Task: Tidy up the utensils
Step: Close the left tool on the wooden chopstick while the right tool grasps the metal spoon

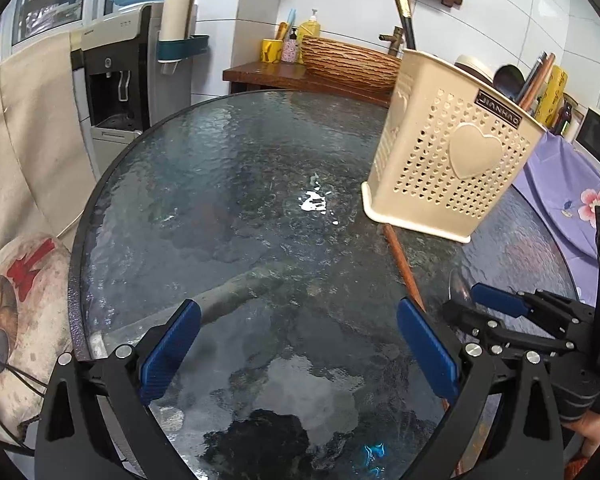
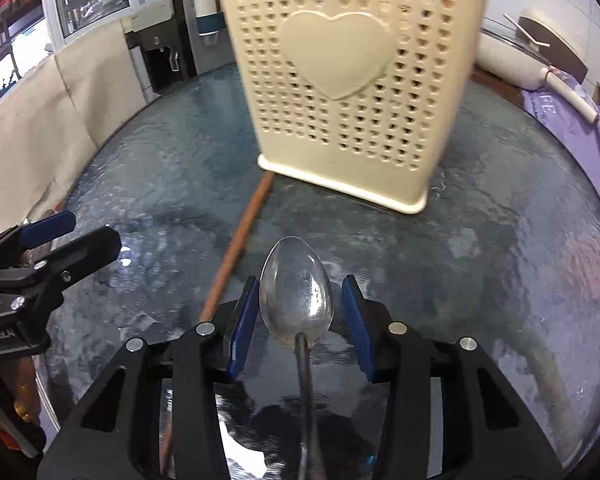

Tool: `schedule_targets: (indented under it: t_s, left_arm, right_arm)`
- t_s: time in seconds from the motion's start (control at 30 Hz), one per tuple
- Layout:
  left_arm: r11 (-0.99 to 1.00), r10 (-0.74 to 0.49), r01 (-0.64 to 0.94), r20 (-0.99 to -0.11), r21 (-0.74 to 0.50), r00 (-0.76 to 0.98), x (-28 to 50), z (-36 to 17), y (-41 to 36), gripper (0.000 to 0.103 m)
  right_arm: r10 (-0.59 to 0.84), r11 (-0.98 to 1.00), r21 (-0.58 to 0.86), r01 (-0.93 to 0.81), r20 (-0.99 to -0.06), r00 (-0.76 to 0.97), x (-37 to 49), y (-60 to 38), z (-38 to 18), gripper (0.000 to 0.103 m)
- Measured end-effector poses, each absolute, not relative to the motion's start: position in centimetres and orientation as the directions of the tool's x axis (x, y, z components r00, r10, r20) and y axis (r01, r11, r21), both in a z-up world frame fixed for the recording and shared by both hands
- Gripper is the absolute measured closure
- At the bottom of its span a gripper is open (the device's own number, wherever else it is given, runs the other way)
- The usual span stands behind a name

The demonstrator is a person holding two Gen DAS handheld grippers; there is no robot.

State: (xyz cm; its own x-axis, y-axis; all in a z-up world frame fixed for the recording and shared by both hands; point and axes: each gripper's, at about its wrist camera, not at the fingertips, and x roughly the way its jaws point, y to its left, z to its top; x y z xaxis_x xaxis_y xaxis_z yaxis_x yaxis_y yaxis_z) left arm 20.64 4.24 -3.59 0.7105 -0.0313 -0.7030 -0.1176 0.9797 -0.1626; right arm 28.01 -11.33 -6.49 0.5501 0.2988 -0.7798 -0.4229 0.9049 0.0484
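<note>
A metal spoon (image 2: 296, 292) lies bowl-up on the round glass table (image 2: 500, 260), its handle running back under the camera. My right gripper (image 2: 300, 328) straddles the bowl with a narrow gap at each blue pad, so it is open. A brown chopstick (image 2: 240, 240) lies just left of the spoon, pointing at the cream perforated utensil holder (image 2: 352, 92) with a heart on its front. In the left wrist view my left gripper (image 1: 300, 344) hovers wide open over bare glass, the holder (image 1: 452, 152) far right with chopsticks (image 1: 536, 80) standing in it. The right gripper (image 1: 462, 300) shows beside it.
A water dispenser (image 1: 116, 80) and a dog-print cushion (image 1: 16, 320) stand off the table's left edge. A purple floral cloth (image 1: 560, 184) lies to the right. A wicker basket (image 1: 348, 64) sits on a wooden counter behind. A hand (image 1: 588, 428) grips the right tool.
</note>
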Motion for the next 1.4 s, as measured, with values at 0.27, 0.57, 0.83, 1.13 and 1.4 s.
schedule_targets:
  t_s: [0.27, 0.57, 0.83, 1.13, 1.4]
  left_arm:
    - [0.996, -0.053, -0.014, -0.727, -0.086, 0.685, 22.2, -3.6, 1.0, 0.008]
    - [0.990, -0.133, 0.050, -0.768, -0.131, 0.627, 24.9, -3.8, -0.5, 0.031]
    - [0.996, -0.087, 0.070, -0.811, -0.057, 0.578, 28.6, -4.8, -2.7, 0.056]
    - [0.997, -0.041, 0.073, -0.809, 0.003, 0.586, 29.0, -4.7, -3.6, 0.080]
    - [0.997, -0.040, 0.077, -0.806, 0.007, 0.591, 28.6, -4.5, -4.2, 0.093]
  right_arm:
    - [0.256, 0.911, 0.000, -0.413, -0.785, 0.565, 28.0, -12.2, -6.6, 0.060]
    - [0.250, 0.913, -0.002, -0.409, -0.789, 0.561, 28.0, -13.3, -6.5, 0.065]
    - [0.238, 0.921, -0.001, -0.389, -0.790, 0.565, 27.9, -14.3, -6.5, 0.065]
    - [0.231, 0.924, -0.005, -0.383, -0.792, 0.566, 28.1, -14.6, -6.6, 0.065]
    - [0.229, 0.925, -0.003, -0.379, -0.792, 0.566, 28.3, -14.4, -6.7, 0.065]
